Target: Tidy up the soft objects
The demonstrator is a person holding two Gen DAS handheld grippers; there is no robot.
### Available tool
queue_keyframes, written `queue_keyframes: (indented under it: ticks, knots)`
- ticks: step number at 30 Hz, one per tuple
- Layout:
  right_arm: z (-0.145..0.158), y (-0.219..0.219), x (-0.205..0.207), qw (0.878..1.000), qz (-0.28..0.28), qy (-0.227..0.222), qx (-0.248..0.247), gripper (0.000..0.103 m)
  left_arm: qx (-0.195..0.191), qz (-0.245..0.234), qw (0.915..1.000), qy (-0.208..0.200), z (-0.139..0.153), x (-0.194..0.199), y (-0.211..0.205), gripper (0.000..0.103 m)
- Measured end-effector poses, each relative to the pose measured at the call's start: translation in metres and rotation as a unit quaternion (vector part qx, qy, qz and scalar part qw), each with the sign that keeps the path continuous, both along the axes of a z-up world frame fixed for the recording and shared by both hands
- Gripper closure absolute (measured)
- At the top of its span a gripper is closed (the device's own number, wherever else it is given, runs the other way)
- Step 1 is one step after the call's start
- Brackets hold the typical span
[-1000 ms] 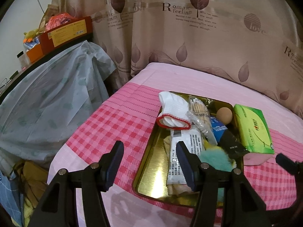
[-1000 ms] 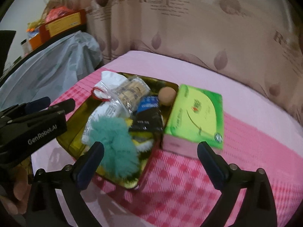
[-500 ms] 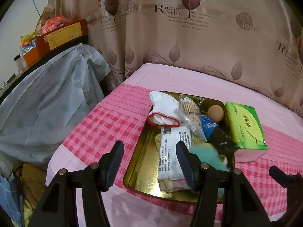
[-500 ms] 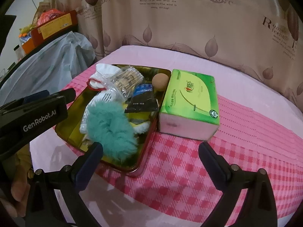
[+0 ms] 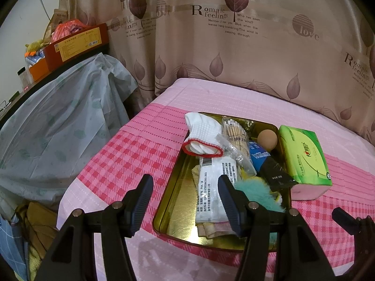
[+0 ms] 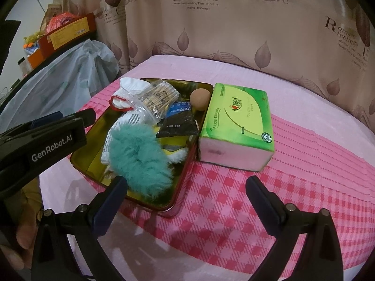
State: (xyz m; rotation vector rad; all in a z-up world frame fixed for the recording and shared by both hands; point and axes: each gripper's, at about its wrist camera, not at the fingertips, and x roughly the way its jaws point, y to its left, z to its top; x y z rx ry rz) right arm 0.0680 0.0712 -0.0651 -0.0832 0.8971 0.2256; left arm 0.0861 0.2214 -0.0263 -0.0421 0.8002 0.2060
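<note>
Pink checked bed (image 6: 222,201) carried crowded tin (image 6: 180,187). Both hand-held grippers, left (image 5: 185,196) and right (image 6: 185,189), hovered open, empty. Could snag teal puff (image 6: 138,157) at 10 o'clock, spilling neighbours.

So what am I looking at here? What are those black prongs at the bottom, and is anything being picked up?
No robot here: a person holds a two-finger gripper in each hand, each with a camera looking along its fingers. One picture comes from the left gripper, the other from the right gripper; the left tool also shows at the edge of the right view. Both are open and hold nothing. On the pink checked cloth sits a gold tin tray with a white glove, a bag of cotton swabs, a tan ball and a teal fluffy thing. A green tissue pack lies beside the tray.
</note>
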Motion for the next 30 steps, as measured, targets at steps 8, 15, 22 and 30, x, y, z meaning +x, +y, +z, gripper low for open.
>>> queue_keyframes:
  ticks: [8, 15, 22, 30]
  knots:
    - [-0.0005, 0.0001, -0.0006, 1.000, 0.001, 0.001, 0.001, 0.003, -0.001, 0.000, 1.0000, 0.000, -0.0001, 0.0001, 0.0001, 0.044]
    - [-0.0013, 0.0006, -0.0014, 1.000, 0.000, 0.002, 0.000, 0.003, 0.000, 0.000, 1.0000, 0.000, 0.0001, -0.0001, 0.0004, 0.044]
    - [-0.0031, 0.0010, -0.0031, 1.000, 0.000, 0.003, 0.000, 0.003, 0.000, 0.000, 1.0000, 0.000, 0.0002, -0.0001, 0.0004, 0.044]
    - [-0.0049, 0.0029, -0.0061, 1.000, 0.000, 0.007, 0.001, 0.003, 0.001, 0.000, 1.0000, 0.001, 0.0003, -0.0003, 0.0003, 0.044]
